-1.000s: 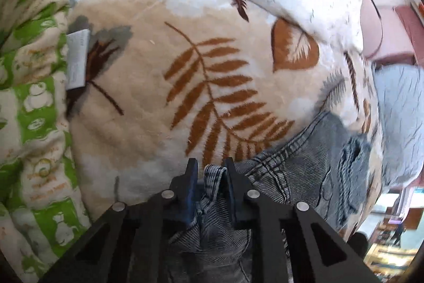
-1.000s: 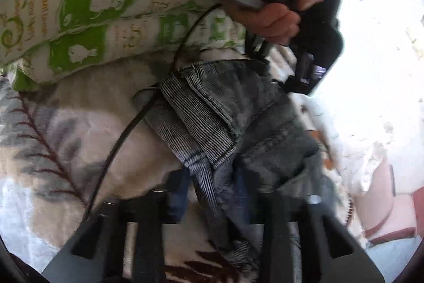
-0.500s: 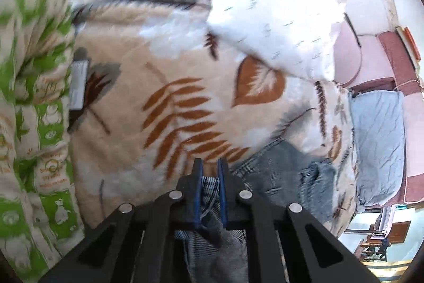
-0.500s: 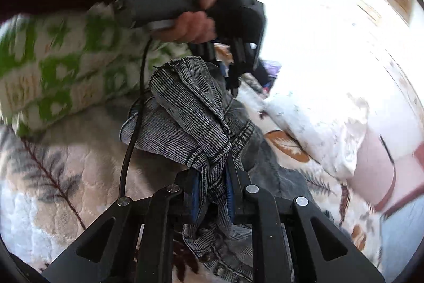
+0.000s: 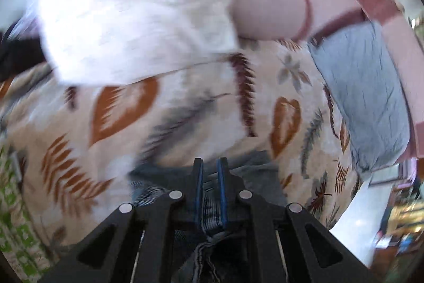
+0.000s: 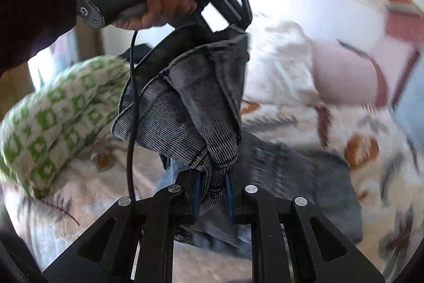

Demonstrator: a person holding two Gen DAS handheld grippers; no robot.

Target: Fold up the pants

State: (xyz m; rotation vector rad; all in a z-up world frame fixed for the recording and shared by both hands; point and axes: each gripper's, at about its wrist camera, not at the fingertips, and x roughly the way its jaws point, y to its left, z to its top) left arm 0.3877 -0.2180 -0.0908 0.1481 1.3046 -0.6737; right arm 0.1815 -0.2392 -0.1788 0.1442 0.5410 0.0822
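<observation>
Both grippers clamped on the grey denim pants [image 6: 190, 108]. Right gripper [image 6: 212, 192]: jaws nearly closed, pinching a bunched fold. Left gripper [image 5: 210, 187]: jaws narrow, fabric between them. Pants lifted between the two, the rest trailing on the leaf-print blanket [image 5: 185, 108] near a white pillow [image 5: 132, 12].

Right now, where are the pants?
In the right wrist view the pants hang mid-frame above the leaf blanket, clamped in both the right gripper and left gripper.
</observation>
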